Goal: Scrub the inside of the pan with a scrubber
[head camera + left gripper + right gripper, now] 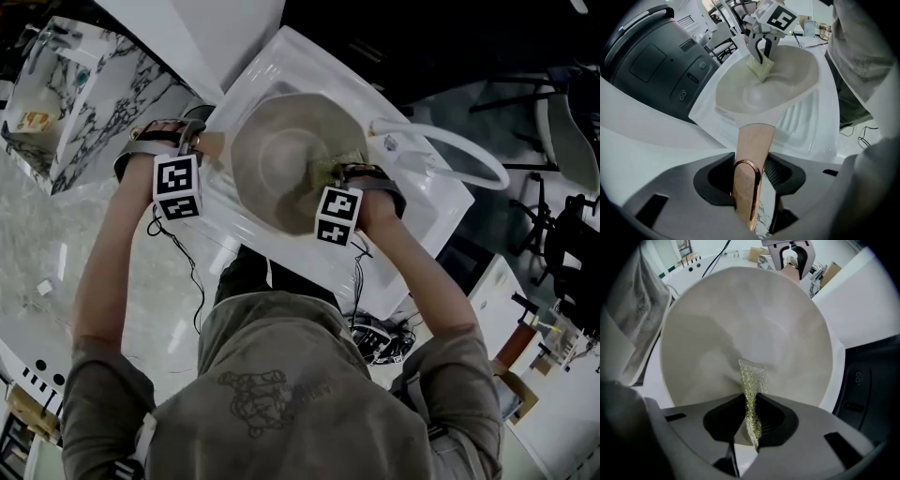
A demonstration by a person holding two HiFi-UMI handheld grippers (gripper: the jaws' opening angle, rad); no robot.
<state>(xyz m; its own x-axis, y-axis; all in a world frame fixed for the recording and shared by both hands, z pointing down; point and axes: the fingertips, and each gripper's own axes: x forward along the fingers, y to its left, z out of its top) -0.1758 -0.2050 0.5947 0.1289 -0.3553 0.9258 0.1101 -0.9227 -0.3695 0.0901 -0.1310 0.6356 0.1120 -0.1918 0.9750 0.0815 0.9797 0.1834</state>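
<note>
Left gripper (750, 180) clamps the handle (754, 140) of the pan (787, 79) at lower centre. Right gripper (750, 416) pinches the yellow-green scrubber (752, 378) inside the pan, mid-frame over a white sink (427, 202).

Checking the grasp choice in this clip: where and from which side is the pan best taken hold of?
Likely by its handle, the narrow bar jutting past the rim of the pan. Come from its outer end, along its length, as the left tongs do; that keeps the bowl free for the scrubber in the right tongs.
</note>
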